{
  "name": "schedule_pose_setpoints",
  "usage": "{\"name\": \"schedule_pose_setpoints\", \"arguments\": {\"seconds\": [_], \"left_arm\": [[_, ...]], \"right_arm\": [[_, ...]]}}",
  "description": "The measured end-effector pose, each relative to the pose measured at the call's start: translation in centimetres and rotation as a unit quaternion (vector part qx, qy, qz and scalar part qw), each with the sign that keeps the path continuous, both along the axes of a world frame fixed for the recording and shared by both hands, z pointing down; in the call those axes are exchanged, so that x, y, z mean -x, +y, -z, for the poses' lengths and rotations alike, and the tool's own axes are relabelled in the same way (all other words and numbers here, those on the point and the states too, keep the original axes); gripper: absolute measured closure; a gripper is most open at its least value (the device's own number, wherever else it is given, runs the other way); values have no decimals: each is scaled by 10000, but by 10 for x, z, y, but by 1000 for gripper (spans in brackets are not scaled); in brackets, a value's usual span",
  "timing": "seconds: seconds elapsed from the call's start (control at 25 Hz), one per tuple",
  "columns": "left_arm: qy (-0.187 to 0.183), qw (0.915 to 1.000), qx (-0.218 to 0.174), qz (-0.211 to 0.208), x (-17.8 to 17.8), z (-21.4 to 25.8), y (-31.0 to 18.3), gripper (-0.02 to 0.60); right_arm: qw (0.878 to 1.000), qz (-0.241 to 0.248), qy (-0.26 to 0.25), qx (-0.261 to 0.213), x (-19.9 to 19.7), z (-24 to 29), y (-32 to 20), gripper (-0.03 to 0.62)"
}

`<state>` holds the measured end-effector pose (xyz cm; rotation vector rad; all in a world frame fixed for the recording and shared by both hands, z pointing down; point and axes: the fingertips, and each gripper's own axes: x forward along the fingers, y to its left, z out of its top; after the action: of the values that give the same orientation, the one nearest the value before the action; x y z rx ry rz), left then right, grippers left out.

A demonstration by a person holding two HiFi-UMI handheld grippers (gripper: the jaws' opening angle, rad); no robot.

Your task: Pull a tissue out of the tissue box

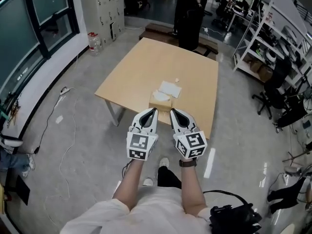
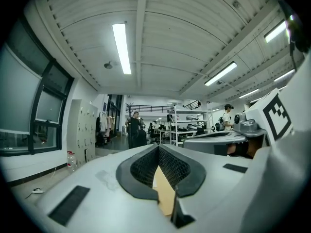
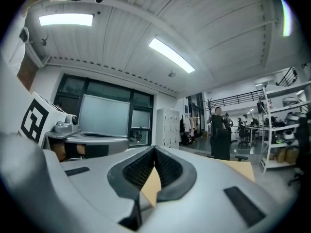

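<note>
A loose white sheet (image 1: 169, 88) lies just beyond the tissue box (image 1: 160, 101) on the pale wooden tabletop (image 1: 141, 67), which stands on a grey floor (image 1: 87, 130), shelving (image 1: 263, 38) at right. The tan box, white on top, sits near the front edge. The left tool (image 1: 154, 110) and the right tool (image 1: 172, 110) both have jaws together.

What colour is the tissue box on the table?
Light tan tissue box, nearly matching the wooden table; clearest in the head view.
</note>
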<state>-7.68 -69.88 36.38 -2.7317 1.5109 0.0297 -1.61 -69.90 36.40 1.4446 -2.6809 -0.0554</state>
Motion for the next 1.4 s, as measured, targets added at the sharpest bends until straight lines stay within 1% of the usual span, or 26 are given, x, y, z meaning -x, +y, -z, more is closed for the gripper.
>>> {"name": "schedule_pose_setpoints", "arguments": {"seconds": [0.16, 0.32, 0.52, 0.72, 0.92, 1.04, 1.24, 1.32, 1.4], "left_arm": [[-66, 9999, 79, -18, 1, -16, -53, 589], [-129, 9993, 352, 72, 9, -37, -99, 589], [-295, 9961, 835, 0, -2, -79, -163, 589], [-345, 9914, 1266, -24, -8, -123, -219, 589], [-342, 9855, 1655, -119, -20, -157, -252, 589], [-431, 9814, 1858, -198, -25, -178, -266, 589], [-437, 9761, 2120, -202, -27, -204, -287, 588], [-432, 9746, 2186, -201, -28, -211, -291, 589], [-438, 9734, 2240, -200, -29, -216, -295, 589]], "right_arm": [[9998, -136, -102, 104, -12, -14, -58, 592], [9992, -70, -49, 401, -10, -37, -101, 592], [9959, -207, -109, 879, -29, -77, -170, 592], [9907, -173, 21, 1349, -37, -126, -224, 592], [9841, 8, 244, 1758, -32, -166, -259, 592], [9793, 139, 472, 1963, -24, -190, -274, 591], [9702, 230, 822, 2269, -18, -222, -293, 528], [9675, 213, 962, 2327, -18, -235, -298, 505], [9638, 229, 1219, 2359, -18, -249, -303, 493]]}}
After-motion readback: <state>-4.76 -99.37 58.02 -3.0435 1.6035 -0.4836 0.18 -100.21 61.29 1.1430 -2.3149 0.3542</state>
